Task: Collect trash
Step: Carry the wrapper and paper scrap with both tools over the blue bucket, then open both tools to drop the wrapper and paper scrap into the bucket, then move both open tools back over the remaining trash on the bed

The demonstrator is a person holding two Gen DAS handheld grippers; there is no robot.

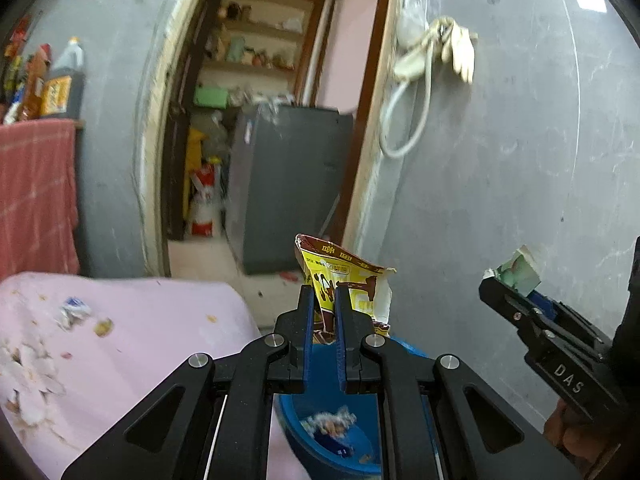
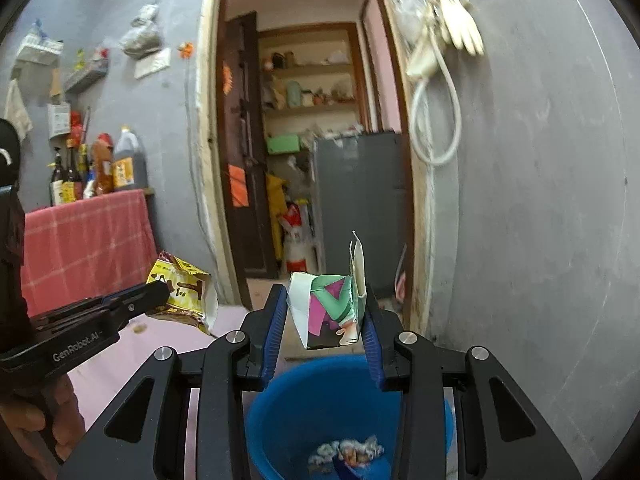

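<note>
Two claws grip trash: left (image 1: 324, 292) a yellow wrapper (image 1: 344, 276), right (image 2: 326, 308) a carton (image 2: 328, 308); only left view shows paper scraps (image 1: 72, 312).

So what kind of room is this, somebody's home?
Most likely a lived-in home: sauce bottles on a cloth-draped shelf, a doorway onto a pantry with stocked shelves, and a pink bedsheet littered with scraps.

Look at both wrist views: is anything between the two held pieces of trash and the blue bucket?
Nothing visible. The yellow wrapper and the small carton are held above the open blue bucket, which holds only a few scraps.
</note>
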